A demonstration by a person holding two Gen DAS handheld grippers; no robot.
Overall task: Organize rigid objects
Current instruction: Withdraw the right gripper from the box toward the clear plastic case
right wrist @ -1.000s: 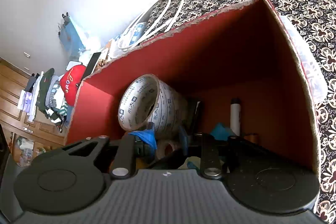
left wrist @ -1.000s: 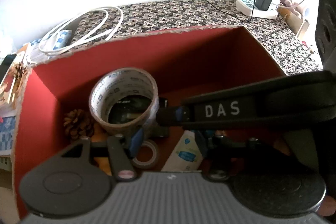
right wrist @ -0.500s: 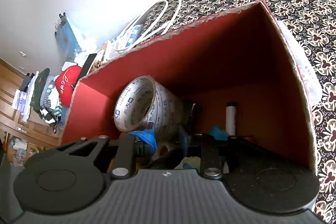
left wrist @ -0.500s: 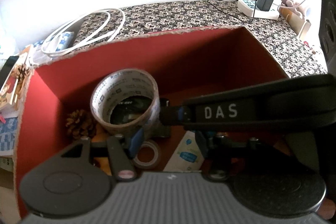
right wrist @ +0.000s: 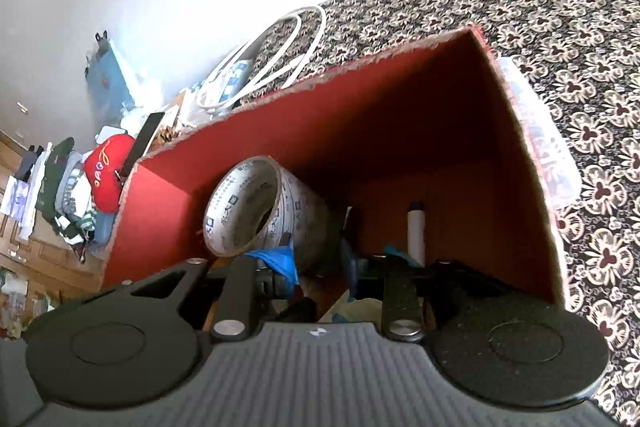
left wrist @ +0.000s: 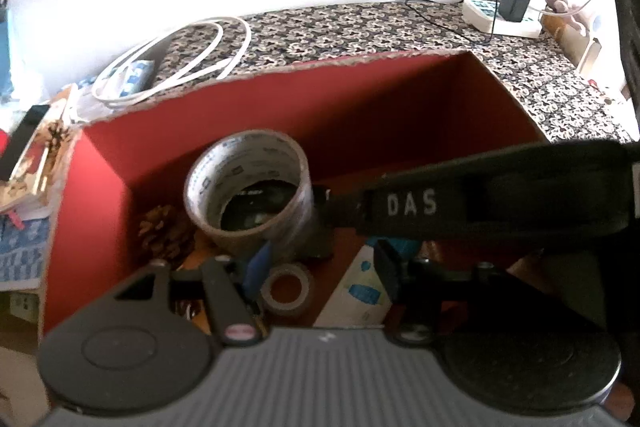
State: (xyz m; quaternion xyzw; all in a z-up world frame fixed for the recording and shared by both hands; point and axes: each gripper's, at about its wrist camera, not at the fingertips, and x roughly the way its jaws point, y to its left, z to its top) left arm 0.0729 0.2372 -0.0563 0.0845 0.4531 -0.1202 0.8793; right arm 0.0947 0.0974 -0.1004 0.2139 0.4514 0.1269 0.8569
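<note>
A red-lined cardboard box sits on a patterned bedcover, both hand-held grippers angled down into it. A large roll of printed tape lies on the box floor beside a pine cone, a smaller tape roll nearer the camera. The left hand-held gripper — jaws just widening — grasps nothing, its left fingertip just beside the large roll; whether the right hand-held gripper holds anything cannot be told.
</note>
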